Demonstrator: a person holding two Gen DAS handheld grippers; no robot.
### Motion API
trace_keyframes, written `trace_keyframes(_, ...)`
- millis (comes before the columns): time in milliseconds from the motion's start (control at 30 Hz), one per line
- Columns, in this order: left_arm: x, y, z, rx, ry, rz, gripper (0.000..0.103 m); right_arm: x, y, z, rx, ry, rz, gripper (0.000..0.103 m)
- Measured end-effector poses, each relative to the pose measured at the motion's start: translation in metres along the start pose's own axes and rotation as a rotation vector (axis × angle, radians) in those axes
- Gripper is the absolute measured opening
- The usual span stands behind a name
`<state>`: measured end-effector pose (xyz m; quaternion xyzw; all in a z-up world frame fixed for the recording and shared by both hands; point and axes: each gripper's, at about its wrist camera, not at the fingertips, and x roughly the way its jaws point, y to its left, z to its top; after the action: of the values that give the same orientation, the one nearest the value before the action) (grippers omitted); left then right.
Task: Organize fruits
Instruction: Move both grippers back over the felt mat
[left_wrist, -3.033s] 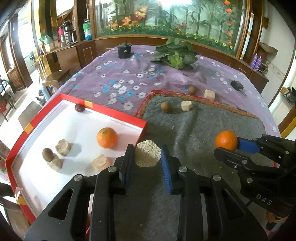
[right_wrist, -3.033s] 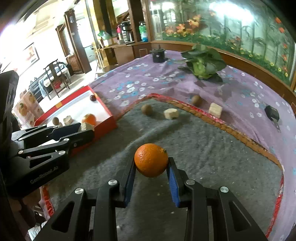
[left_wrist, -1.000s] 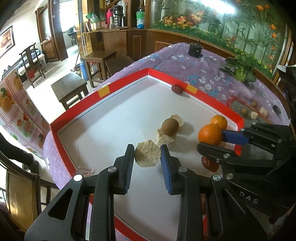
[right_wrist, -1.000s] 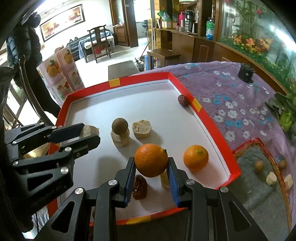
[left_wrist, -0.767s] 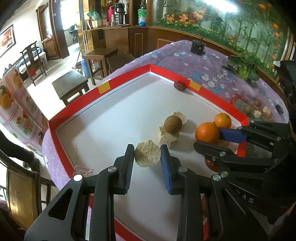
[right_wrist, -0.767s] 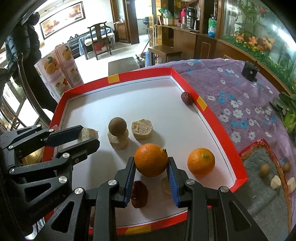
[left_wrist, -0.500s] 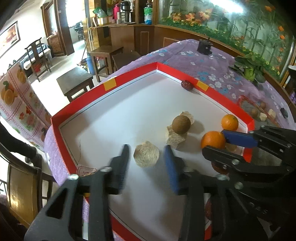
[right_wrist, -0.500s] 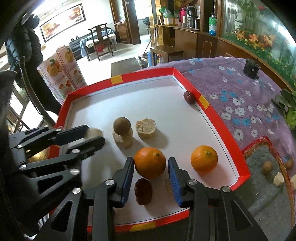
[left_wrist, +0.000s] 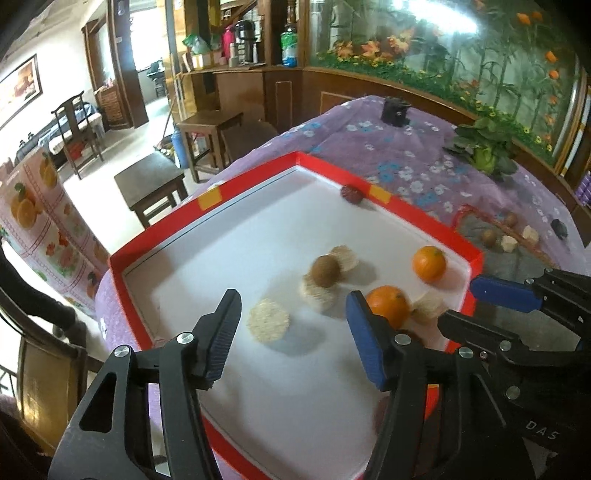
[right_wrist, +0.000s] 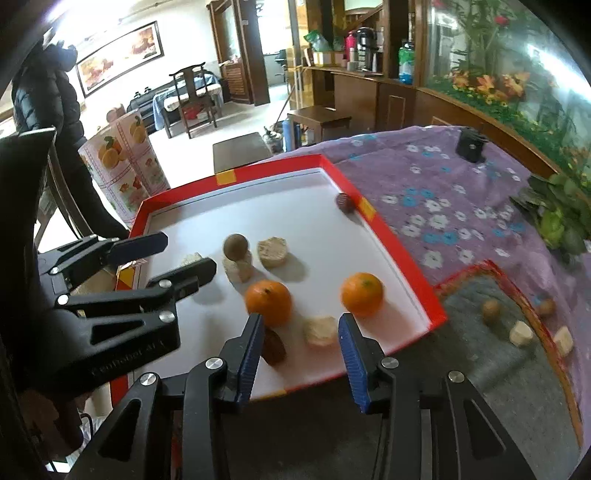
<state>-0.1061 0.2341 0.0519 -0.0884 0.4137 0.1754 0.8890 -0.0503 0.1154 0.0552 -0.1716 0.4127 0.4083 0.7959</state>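
A purple floral tablecloth (left_wrist: 406, 166) covers the table, with a grey mat (right_wrist: 498, 369) laid over its near part. Behind it runs a dark wooden counter (left_wrist: 280, 85) beneath a long glass case of plants and orange flowers (left_wrist: 461, 51) — bright glare on the glass. Further off, pale floor tiles, a low wooden stool (left_wrist: 151, 184), a dark carved chair (right_wrist: 192, 96) and a framed landscape painting (right_wrist: 118, 55) on a white wall — daylight floods that side.
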Motion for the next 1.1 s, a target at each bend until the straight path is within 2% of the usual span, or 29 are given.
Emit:
trace_keyframes(133, -0.005, -0.019, 0.003, 0.029, -0.006, -0.026, 0.060, -0.013, -0.020, -0.011, 0.045, -0.014, -0.018, 0.041)
trace_keyframes(233, -0.007, -0.037, 0.005, 0.058, -0.004, -0.049, 0.065, -0.023, -0.040, -0.023, 0.088, -0.021, -0.040, 0.041)
trace_keyframes(767, 0.010, -0.132, 0.028, 0.186, 0.067, -0.182, 0.065, -0.057, -0.134, -0.074, 0.249, -0.020, -0.127, 0.042)
trace_keyframes(1100, 0.046, -0.187, 0.049, 0.268, 0.120, -0.226, 0.065, -0.062, -0.171, -0.088, 0.283, -0.010, -0.148, 0.042)
